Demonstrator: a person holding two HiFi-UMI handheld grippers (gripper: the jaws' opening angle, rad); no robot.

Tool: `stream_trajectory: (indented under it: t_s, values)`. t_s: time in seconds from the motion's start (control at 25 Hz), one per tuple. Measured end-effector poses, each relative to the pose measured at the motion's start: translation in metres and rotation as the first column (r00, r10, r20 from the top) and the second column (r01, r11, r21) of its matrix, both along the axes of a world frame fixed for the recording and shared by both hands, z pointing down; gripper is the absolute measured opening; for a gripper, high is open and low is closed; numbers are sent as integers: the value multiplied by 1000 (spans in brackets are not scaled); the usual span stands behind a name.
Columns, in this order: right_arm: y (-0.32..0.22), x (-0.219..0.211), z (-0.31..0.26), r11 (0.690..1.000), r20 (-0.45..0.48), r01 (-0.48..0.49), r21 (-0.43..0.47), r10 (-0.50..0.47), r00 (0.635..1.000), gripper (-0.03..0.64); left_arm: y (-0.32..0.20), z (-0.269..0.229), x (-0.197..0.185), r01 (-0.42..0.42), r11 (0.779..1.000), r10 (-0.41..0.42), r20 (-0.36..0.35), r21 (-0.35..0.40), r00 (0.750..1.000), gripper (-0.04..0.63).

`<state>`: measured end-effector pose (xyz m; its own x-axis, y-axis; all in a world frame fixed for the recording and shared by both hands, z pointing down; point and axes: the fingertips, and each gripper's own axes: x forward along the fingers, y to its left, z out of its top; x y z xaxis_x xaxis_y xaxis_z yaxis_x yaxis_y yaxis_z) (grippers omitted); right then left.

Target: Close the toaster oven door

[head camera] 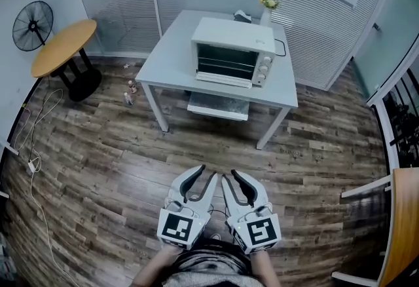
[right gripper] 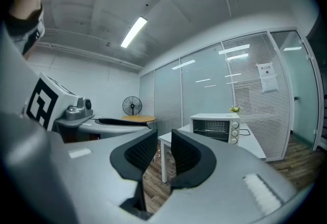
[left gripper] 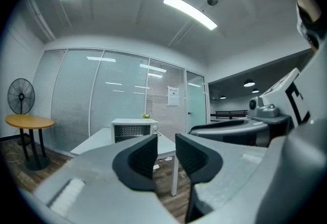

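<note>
- Both claws are held side by side at bottom centre: the left gripper [head camera: 204, 175] and right gripper [head camera: 230, 175] are each partly spread, with nothing between the jaws.
- Straight ahead at upper centre, well apart, the toaster oven [head camera: 232, 53] is seen on the white table [head camera: 171, 50], its front running left to right; neither claw is judged nearer.

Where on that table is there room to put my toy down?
The biggest bare patch is the left part of the table, between the oven and the left edge. A narrower strip is bare on the oven's right, by its cord. The back is crowded: a flower vase and a small thing beside it.
</note>
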<state>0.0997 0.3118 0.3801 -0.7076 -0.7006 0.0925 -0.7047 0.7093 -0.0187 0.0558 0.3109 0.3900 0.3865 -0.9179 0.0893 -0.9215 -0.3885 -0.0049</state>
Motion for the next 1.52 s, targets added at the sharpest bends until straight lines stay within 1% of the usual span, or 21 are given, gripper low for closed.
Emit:
stream_trajectory:
  t_s: [0.32, 0.44, 0.52, 0.6, 0.68, 0.84, 0.92, 1.16, 1.28, 1.36, 1.52]
  values:
    - [-76, -38, 1, 1000, -9, -23, -1, 23, 1000, 84, -77, 0, -36, -9, 1000, 8, -42, -24, 999, 101]
    - [-99, -51, -2, 999, -4, -40, 4, 40, 999, 84, -101, -1, -50, -33, 999, 33, -3, -8, 999, 101]
    - [-111, -60, -2, 999, 1, -48, 6, 48, 999, 84, -112, -3, -59, -36, 999, 36, -16, -10, 999, 101]
    - [-120, -68, -1, 998, 0, -57, 3, 57, 998, 84, -121, -3, -66, -36, 999, 35, -40, -22, 999, 100]
    - [-129, -74, 1, 998, 0, -67, -1, 67, 998, 84, -130, -2, -72, -44, 999, 43, -48, -27, 998, 101]
    - [-144, -87, 3, 996, -1, -87, -4, 87, 996, 84, -145, 1, -85, -73, 997, 72, -24, -18, 997, 101]
    - [-152, -92, 5, 995, -3, -95, -7, 94, 996, 84, -153, 3, -90, -79, 997, 78, -32, -26, 996, 101]
    - [-166, -103, 10, 993, -13, -114, -13, 114, 993, 84, -168, 11, -105, -103, 994, 104, 1, -22, 995, 101]
    - [-170, -103, 11, 992, -16, -127, -15, 126, 992, 84, -173, 10, -107, -104, 994, 104, -15, -26, 994, 101]
    - [-173, -105, 11, 991, -21, -131, -15, 131, 991, 84, -175, 10, -109, -117, 993, 118, 6, -16, 993, 101]
    - [-180, -108, 11, 990, -31, -142, -16, 141, 989, 86, -181, 8, -113, -100, 994, 99, -36, -31, 994, 101]
